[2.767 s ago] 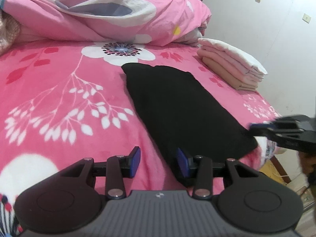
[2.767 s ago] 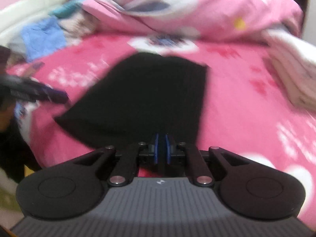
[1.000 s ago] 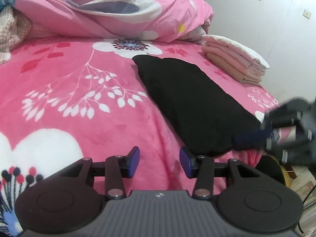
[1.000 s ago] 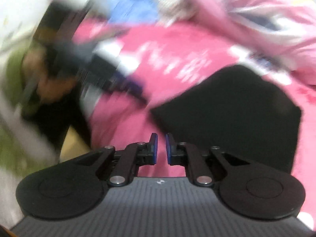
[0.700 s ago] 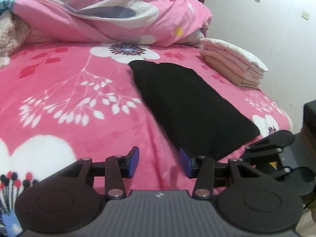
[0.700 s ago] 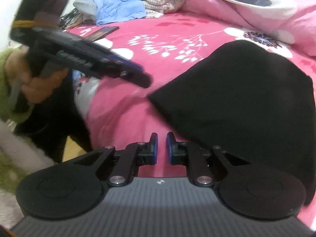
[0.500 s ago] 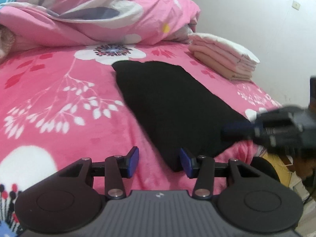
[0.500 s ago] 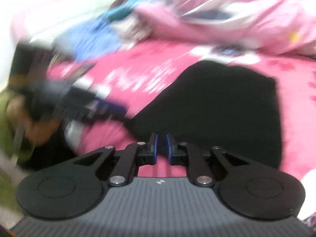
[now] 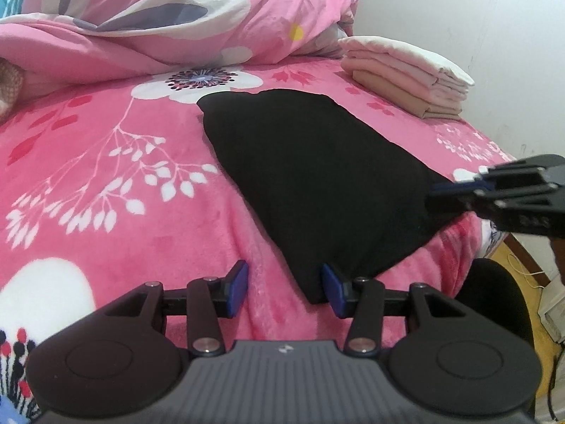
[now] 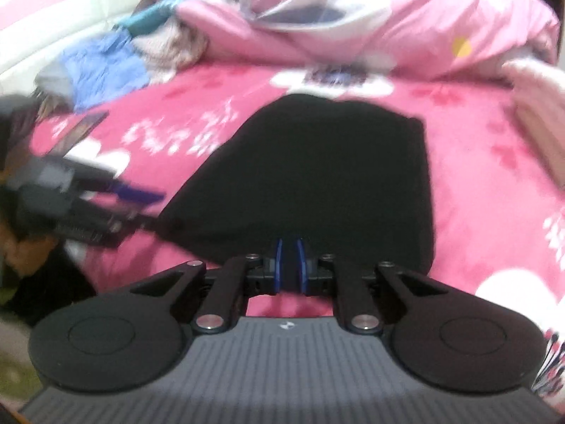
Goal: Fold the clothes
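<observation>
The black garment (image 9: 310, 176) lies flat on the bed (image 9: 106, 183). Its near corner sits just ahead of the left hand-held gripper (image 9: 284, 288), whose jaws are spread, likely to take it. The right hand-held gripper (image 10: 289, 263) pinches the near hem, probably for lifting into a fold.

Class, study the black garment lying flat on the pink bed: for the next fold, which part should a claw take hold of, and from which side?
Probably the near corners of the black garment, approached from the bed's front edge. It lies flat, its long axis running away toward the duvet, so only the near hem offers an edge to pinch. The open left claw already frames one corner.
</observation>
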The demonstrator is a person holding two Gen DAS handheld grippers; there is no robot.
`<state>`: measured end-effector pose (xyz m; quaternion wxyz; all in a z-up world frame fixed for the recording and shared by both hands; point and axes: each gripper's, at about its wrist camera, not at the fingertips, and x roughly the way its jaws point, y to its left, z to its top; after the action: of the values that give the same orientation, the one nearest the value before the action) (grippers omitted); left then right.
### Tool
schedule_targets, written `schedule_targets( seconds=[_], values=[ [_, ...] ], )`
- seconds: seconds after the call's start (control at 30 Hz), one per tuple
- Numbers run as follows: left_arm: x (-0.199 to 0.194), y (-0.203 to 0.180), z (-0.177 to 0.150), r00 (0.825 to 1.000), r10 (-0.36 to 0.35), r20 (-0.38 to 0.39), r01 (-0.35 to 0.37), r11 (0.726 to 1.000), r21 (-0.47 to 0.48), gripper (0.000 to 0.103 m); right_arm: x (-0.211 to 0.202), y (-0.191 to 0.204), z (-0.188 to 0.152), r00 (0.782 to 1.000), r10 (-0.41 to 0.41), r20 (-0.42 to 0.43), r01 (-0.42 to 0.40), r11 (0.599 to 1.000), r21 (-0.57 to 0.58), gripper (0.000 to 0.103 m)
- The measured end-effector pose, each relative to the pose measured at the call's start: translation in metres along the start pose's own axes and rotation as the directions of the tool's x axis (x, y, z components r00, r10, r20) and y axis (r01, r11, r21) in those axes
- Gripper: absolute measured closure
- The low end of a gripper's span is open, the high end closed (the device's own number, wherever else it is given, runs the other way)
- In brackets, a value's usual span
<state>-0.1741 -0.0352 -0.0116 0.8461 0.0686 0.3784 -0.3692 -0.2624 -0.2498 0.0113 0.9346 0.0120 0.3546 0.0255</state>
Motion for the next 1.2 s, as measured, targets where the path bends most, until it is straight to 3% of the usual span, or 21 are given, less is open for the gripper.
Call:
schedule_targets(
  seconds=[0.1, 0.17, 0.23, 0.37, 0.53, 0.7, 0.83, 1.0, 1.1, 1.2],
  values=[
    [0.000, 0.001, 0.000, 1.000, -0.004, -0.002, 0.004, 1.000, -0.005, 0.054, 0.014, -0.017, -0.018, 0.995, -0.082, -0.061, 0.080, 0.996, -0.032, 0.096],
    [0.000, 0.002, 0.000, 1.000, -0.007, -0.002, 0.007, 1.000, -0.008, 0.054, 0.003, -0.029, -0.025, 0.995, -0.065, -0.077, 0.068, 0.997, 0.042, 0.096],
    [0.000, 0.003, 0.000, 1.000, -0.008, -0.003, 0.008, 1.000, -0.013, 0.053, -0.008, -0.033, -0.027, 0.990, -0.106, -0.097, 0.112, 0.992, 0.061, 0.097],
    [0.000, 0.002, -0.001, 1.000, -0.003, -0.004, 0.003, 1.000, -0.012, 0.053, -0.020, -0.030, -0.017, 0.992, -0.121, -0.043, 0.124, 0.990, 0.072, 0.096],
    [0.000, 0.000, 0.000, 1.000, 0.007, -0.008, -0.007, 1.000, -0.012, 0.053, -0.005, -0.026, -0.002, 0.991, -0.128, 0.035, 0.127, 0.991, 0.029, 0.095],
    [0.000, 0.000, -0.001, 1.000, 0.001, -0.003, -0.001, 1.000, -0.011, 0.053, 0.012, -0.047, -0.022, 0.989, -0.151, -0.001, 0.151, 0.986, 0.071, 0.095],
    [-0.003, 0.001, 0.000, 1.000, 0.005, 0.003, -0.005, 1.000, -0.007, 0.053, -0.007, -0.050, -0.017, 0.988, -0.157, 0.012, 0.153, 0.977, 0.148, 0.094],
    [-0.027, -0.008, 0.005, 0.991, 0.079, 0.108, -0.086, 0.994, 0.065, 0.053, -0.008, -0.027, -0.010, 0.991, -0.109, 0.078, 0.100, 0.989, 0.106, 0.094],
    [-0.025, -0.018, 0.017, 0.991, 0.046, 0.127, -0.062, 0.991, 0.121, 0.053, 0.012, -0.020, -0.020, 0.994, -0.106, 0.022, 0.103, 0.991, 0.087, 0.094],
    [-0.005, -0.038, 0.030, 0.994, 0.005, 0.106, -0.027, 0.979, 0.203, 0.053, 0.014, -0.018, -0.032, 0.993, -0.113, 0.045, 0.107, 0.987, 0.123, 0.094]
  ],
)
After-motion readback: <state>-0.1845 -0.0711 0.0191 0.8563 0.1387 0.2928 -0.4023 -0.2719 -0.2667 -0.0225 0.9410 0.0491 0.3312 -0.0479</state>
